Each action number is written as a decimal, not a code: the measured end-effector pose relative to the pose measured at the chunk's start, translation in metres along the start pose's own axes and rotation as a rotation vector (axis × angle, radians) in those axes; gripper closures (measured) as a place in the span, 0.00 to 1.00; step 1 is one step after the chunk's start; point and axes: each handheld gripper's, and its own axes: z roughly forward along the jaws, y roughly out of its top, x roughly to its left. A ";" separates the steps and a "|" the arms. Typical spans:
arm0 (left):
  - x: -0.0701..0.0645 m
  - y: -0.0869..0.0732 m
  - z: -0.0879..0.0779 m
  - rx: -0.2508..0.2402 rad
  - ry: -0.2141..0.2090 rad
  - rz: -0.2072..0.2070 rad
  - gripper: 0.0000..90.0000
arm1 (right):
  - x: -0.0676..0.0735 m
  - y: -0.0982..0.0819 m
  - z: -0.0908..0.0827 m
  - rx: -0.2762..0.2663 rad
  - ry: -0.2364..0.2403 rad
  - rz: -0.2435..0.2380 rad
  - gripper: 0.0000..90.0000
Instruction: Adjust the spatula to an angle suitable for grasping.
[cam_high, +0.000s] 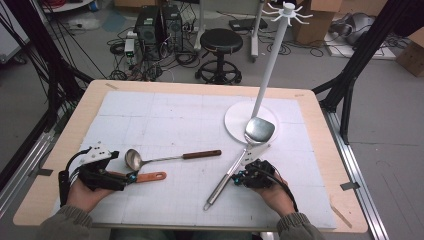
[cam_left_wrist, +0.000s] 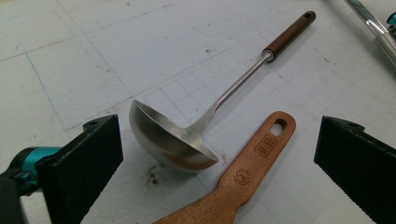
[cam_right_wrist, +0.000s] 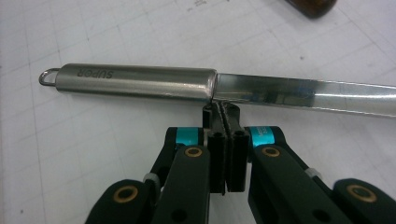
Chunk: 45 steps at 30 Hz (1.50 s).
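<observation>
A steel turner (cam_high: 226, 181) lies slanted on the white mat, its blade (cam_high: 260, 130) resting on the round base of a white hook stand (cam_high: 239, 121). My right gripper (cam_high: 239, 176) is shut, pads pressed together with nothing between them; in the right gripper view its tips (cam_right_wrist: 224, 109) touch the side of the turner (cam_right_wrist: 135, 81) where handle meets shaft. My left gripper (cam_high: 120, 176) stands wide open. In the left gripper view (cam_left_wrist: 217, 135), a steel ladle's bowl (cam_left_wrist: 163, 140) and a wooden utensil's handle (cam_left_wrist: 252, 168) lie ahead between the jaws, untouched.
The stand's pole (cam_high: 270, 65) rises at the back right, with hooks at its top. The ladle (cam_high: 165, 158) points its brown handle right across the mat's middle. The wooden table's rim (cam_high: 75, 125) frames the mat. A stool and boxes stand on the floor beyond.
</observation>
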 end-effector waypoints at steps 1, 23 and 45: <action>0.000 0.000 0.000 -0.001 0.000 -0.001 0.02 | 0.000 0.001 0.001 0.000 0.003 -0.005 1.00; 0.000 -0.001 -0.002 -0.003 -0.002 -0.002 0.02 | -0.051 0.048 -0.023 -0.044 -0.140 0.034 1.00; -0.003 0.000 -0.001 -0.010 -0.018 0.003 0.02 | -0.079 0.052 0.003 0.107 -0.198 0.087 1.00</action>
